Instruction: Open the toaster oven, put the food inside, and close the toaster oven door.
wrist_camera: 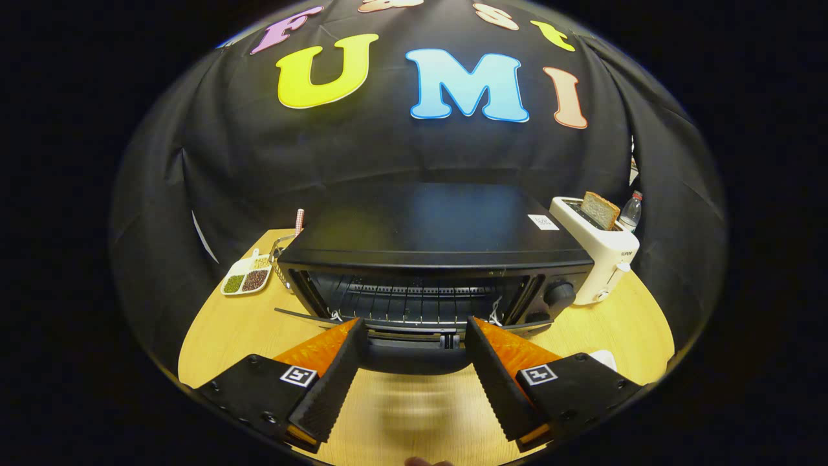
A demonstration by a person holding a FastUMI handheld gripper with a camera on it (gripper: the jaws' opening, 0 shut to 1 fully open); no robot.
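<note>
A black toaster oven [440, 226] stands on the wooden table [226, 336] just ahead of the fingers. Its door [414, 353] hangs down flat toward me, and the wire rack [414, 298] inside shows bare. My gripper [414, 329] is open, its fingertips wide apart on either side of the door's front edge and handle, neither pressing on it. A small white object [605, 358] peeks out behind the right finger; I cannot tell what it is.
A white pop-up toaster [601, 259] with a bread slice [599, 210] in its slot stands right of the oven, a clear bottle [632, 210] behind it. A white divided dish of beans [246, 277] lies left of the oven. Black cloth walls close in behind.
</note>
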